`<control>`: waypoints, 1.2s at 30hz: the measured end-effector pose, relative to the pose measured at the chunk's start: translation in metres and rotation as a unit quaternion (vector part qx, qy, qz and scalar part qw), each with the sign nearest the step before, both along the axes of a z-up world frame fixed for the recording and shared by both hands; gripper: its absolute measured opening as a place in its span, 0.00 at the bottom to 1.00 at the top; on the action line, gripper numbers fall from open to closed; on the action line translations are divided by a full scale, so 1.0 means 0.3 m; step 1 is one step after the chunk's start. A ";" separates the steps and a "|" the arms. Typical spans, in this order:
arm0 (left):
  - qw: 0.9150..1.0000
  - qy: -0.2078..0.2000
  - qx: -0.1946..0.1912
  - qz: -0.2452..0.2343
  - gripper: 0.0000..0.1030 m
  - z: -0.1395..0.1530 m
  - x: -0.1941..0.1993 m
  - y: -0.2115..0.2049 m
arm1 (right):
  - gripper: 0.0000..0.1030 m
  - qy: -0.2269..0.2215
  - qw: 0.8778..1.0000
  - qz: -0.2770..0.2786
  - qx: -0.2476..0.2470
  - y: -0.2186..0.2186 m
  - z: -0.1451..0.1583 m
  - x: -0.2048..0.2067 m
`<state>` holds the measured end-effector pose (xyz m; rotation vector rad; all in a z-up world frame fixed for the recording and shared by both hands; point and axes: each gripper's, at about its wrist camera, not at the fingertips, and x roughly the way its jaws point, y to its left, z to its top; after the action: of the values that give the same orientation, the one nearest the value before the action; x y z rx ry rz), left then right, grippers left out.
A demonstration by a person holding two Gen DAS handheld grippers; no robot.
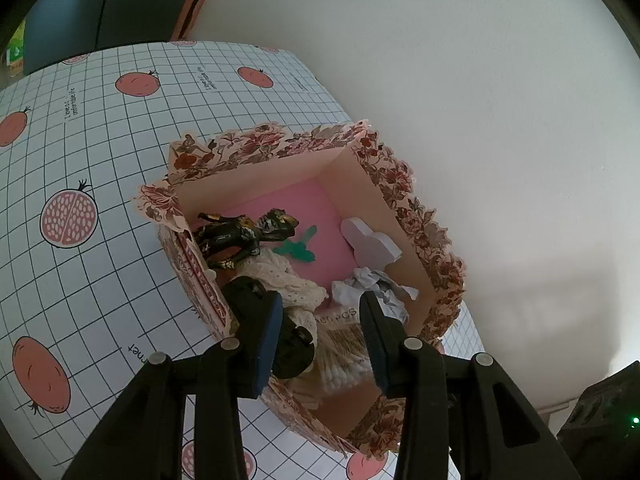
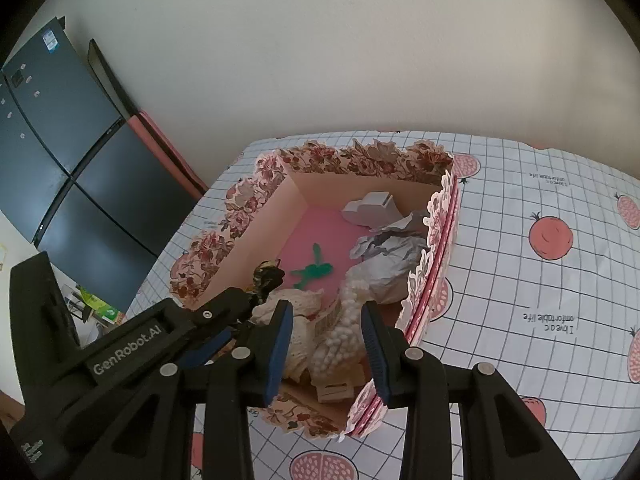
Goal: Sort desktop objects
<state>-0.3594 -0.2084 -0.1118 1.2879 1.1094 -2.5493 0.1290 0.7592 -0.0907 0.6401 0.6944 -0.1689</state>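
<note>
Both your grippers hover spread apart, empty, over the floral-rimmed pink cardboard box (image 1: 404,216) on the pomegranate-print grid tablecloth (image 1: 80,152): left gripper (image 1: 320,336), right gripper (image 2: 326,344). Inside lie crumpled white paper (image 2: 390,256), cotton swab pack (image 2: 340,344), cream lace cloth (image 1: 296,284), green clip (image 1: 300,248); the black lump (image 1: 256,304) is half hidden, unidentifiable.

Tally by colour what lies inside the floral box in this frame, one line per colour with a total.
White or cream, 4: lace cloth, cotton swabs, crumpled paper, white block
Black, 2: foil wrapper, black object by the left gripper
Green, 1: green twist
Total: 7 in the floral box
</note>
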 end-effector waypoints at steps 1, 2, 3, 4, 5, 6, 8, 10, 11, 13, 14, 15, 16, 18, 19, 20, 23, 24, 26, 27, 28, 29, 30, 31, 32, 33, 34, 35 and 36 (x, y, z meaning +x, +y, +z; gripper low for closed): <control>1.000 0.000 -0.002 -0.001 0.40 0.002 -0.001 0.002 | 0.38 0.000 1.000 0.000 0.000 -0.001 0.002 -0.002; 1.000 0.000 -0.004 -0.003 0.40 0.005 -0.002 0.006 | 0.38 0.000 1.000 -0.001 0.000 -0.001 0.006 -0.004; 1.000 0.000 -0.006 -0.005 0.41 0.008 -0.002 0.009 | 0.38 0.000 1.000 -0.001 -0.001 -0.002 0.009 -0.009; 1.000 0.000 -0.007 -0.007 0.44 0.012 -0.002 0.011 | 0.38 0.000 1.000 -0.002 -0.002 -0.002 0.015 -0.012; 1.000 0.001 -0.006 -0.008 0.45 0.013 -0.003 0.013 | 0.38 0.000 1.000 -0.002 -0.004 -0.003 0.021 -0.016; 1.000 0.001 -0.004 -0.010 0.46 0.018 -0.003 0.015 | 0.38 -0.001 1.000 -0.003 -0.005 -0.005 0.028 -0.020; 1.000 0.002 -0.006 -0.010 0.48 0.031 0.000 0.018 | 0.38 0.000 1.000 -0.007 -0.009 -0.011 0.046 -0.033; 1.000 0.005 -0.011 -0.011 0.49 0.044 0.004 0.021 | 0.38 -0.001 1.000 -0.009 -0.012 -0.017 0.062 -0.048; 1.000 0.007 -0.014 -0.013 0.49 0.053 0.005 0.024 | 0.38 -0.001 1.000 -0.012 -0.015 -0.020 0.075 -0.060; 1.000 0.011 -0.020 -0.019 0.50 0.070 0.007 0.034 | 0.38 0.000 1.000 -0.017 -0.020 -0.027 0.093 -0.078; 0.999 0.013 -0.023 -0.023 0.50 0.078 0.008 0.041 | 0.38 0.001 1.000 -0.018 -0.021 -0.030 0.100 -0.085; 0.999 0.015 -0.026 -0.027 0.53 0.087 0.009 0.049 | 0.38 0.002 1.000 -0.020 -0.022 -0.034 0.107 -0.096; 0.999 0.016 -0.030 -0.032 0.56 0.096 0.011 0.057 | 0.38 0.005 1.000 -0.022 -0.022 -0.037 0.112 -0.105; 0.998 0.018 -0.039 -0.040 0.56 0.112 0.012 0.073 | 0.38 0.014 0.999 -0.026 -0.024 -0.043 0.124 -0.131; 0.998 0.018 -0.043 -0.045 0.56 0.120 0.015 0.079 | 0.38 0.016 0.999 -0.027 -0.024 -0.047 0.129 -0.142; 0.997 0.019 -0.050 -0.051 0.56 0.128 0.016 0.088 | 0.38 0.020 0.999 -0.029 -0.024 -0.053 0.137 -0.160; 0.995 0.020 -0.069 -0.065 0.57 0.153 0.025 0.111 | 0.38 0.027 0.999 -0.035 -0.026 -0.067 0.153 -0.202; 0.994 0.020 -0.077 -0.071 0.59 0.162 0.029 0.122 | 0.38 0.031 0.999 -0.036 -0.026 -0.072 0.158 -0.218; 0.992 0.022 -0.091 -0.080 0.62 0.179 0.039 0.135 | 0.38 0.036 0.998 -0.040 -0.026 -0.080 0.164 -0.244; 0.991 0.024 -0.099 -0.083 0.62 0.190 0.045 0.141 | 0.38 0.038 0.998 -0.041 -0.026 -0.083 0.168 -0.261; 0.990 0.024 -0.107 -0.085 0.62 0.199 0.050 0.145 | 0.38 0.040 0.998 -0.041 -0.025 -0.085 0.170 -0.273; 0.988 0.025 -0.120 -0.089 0.62 0.211 0.055 0.154 | 0.38 0.042 0.998 -0.042 -0.025 -0.089 0.172 -0.288; 0.987 0.025 -0.132 -0.092 0.62 0.220 0.062 0.161 | 0.38 0.044 0.998 -0.042 -0.025 -0.091 0.172 -0.300; 0.985 0.025 -0.140 -0.094 0.62 0.226 0.069 0.166 | 0.38 0.046 0.998 -0.043 -0.024 -0.095 0.172 -0.313; 0.983 0.024 -0.151 -0.099 0.62 0.234 0.085 0.176 | 0.38 0.049 0.998 -0.045 -0.023 -0.099 0.171 -0.330; 0.982 0.024 -0.155 -0.103 0.62 0.236 0.094 0.180 | 0.38 0.051 0.997 -0.046 -0.022 -0.102 0.170 -0.342; 0.981 0.021 -0.158 -0.109 0.62 0.237 0.109 0.188 | 0.38 0.053 0.997 -0.047 -0.021 -0.105 0.168 -0.358; 0.980 0.018 -0.160 -0.113 0.62 0.236 0.118 0.193 | 0.38 0.055 0.997 -0.049 -0.020 -0.108 0.167 -0.368; 0.979 0.013 -0.163 -0.119 0.63 0.232 0.130 0.199 | 0.38 0.057 0.997 -0.050 -0.019 -0.111 0.166 -0.381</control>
<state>-0.3203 -0.1488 -0.0423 1.3703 0.5308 -2.7706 0.0146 0.7258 -0.0411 0.6334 0.7675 -0.3126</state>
